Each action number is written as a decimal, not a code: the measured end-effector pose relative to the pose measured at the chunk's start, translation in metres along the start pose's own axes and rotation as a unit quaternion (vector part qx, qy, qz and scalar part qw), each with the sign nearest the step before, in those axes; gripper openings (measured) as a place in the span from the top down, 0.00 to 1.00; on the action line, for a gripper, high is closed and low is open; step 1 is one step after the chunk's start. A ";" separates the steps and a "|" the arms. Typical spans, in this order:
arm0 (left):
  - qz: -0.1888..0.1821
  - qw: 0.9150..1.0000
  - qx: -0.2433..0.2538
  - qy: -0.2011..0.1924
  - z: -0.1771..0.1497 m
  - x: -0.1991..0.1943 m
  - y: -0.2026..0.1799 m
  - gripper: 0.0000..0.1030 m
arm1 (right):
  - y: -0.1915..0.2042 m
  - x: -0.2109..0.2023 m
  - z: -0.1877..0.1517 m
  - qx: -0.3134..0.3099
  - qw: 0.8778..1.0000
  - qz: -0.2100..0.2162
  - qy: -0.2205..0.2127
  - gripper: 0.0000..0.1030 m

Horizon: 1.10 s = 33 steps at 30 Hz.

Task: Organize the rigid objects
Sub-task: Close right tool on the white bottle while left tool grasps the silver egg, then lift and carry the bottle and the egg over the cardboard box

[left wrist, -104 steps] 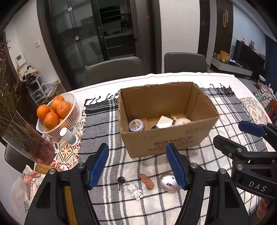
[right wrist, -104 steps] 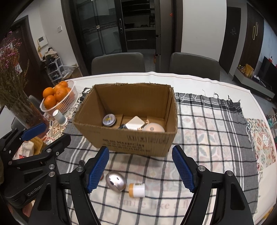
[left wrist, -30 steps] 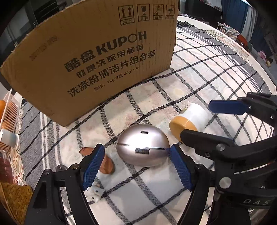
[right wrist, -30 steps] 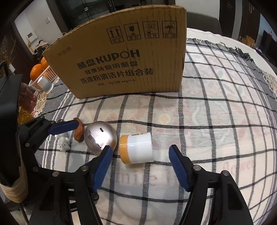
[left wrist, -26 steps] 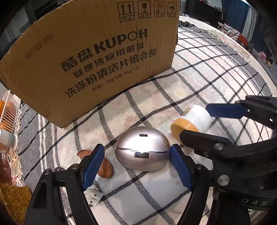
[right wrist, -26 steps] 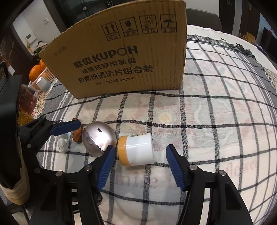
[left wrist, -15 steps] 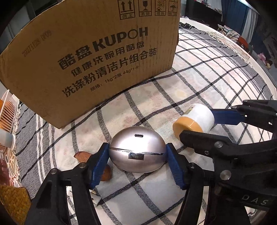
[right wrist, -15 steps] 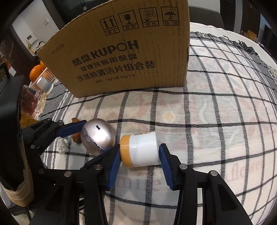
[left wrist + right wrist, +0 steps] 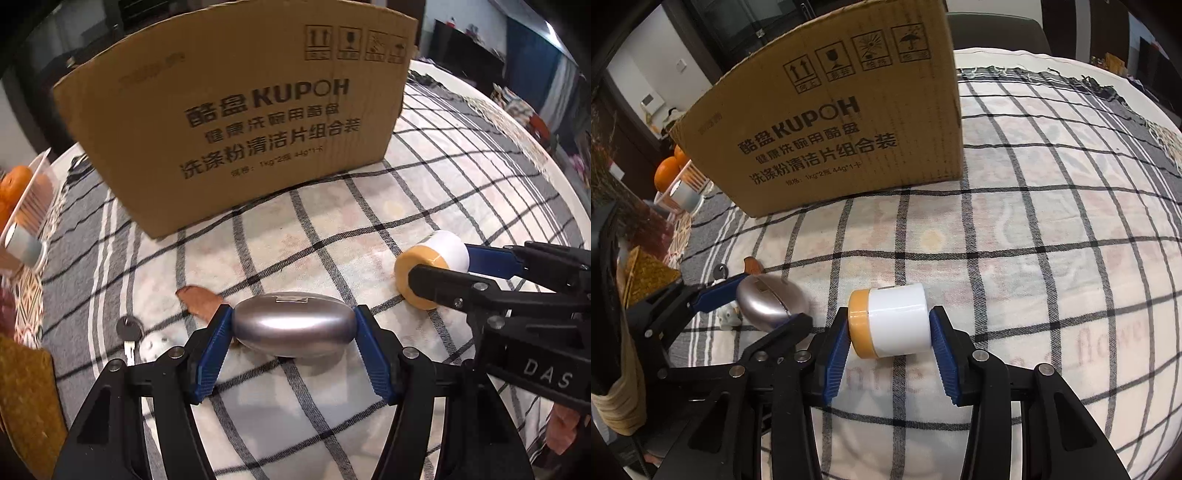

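My left gripper is shut on a silver egg-shaped case and holds it just above the checked cloth. It also shows in the right wrist view. My right gripper is shut on a white jar with an orange lid, lying on its side; the jar also shows in the left wrist view. The cardboard box stands behind both, its printed front wall facing me.
A brown wooden piece, a key and a small white figure lie on the cloth left of the case. A white basket of oranges and a small grey-white cup stand at the far left.
Both grippers came down from above the box to the cloth, closed on their objects, and now hold them slightly raised. The silver case has tipped in the left jaws.
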<state>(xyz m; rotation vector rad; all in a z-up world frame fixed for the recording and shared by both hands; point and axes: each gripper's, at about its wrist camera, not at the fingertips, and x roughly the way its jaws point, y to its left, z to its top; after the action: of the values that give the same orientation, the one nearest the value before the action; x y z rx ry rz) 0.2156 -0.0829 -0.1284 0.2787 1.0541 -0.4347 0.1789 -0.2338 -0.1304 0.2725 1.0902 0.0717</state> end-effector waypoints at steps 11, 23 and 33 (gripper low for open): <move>0.000 0.997 -0.079 -0.014 -0.012 -0.017 0.010 0.37 | 0.001 -0.011 -0.004 0.003 1.000 -0.001 -0.012 0.58; 0.016 0.992 -0.112 -0.054 -0.012 -0.051 0.019 0.37 | 0.012 -0.036 -0.001 -0.014 0.999 -0.008 -0.044 0.58; 0.031 0.987 -0.121 -0.098 -0.004 -0.085 0.024 0.37 | 0.022 -0.061 0.003 -0.024 0.997 -0.007 -0.076 0.58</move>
<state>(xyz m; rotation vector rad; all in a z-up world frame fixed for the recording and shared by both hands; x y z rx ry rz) 0.1885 -0.0426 -0.0552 0.0512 0.8931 -0.2695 0.1547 -0.2247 -0.0707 0.2237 0.9379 0.0622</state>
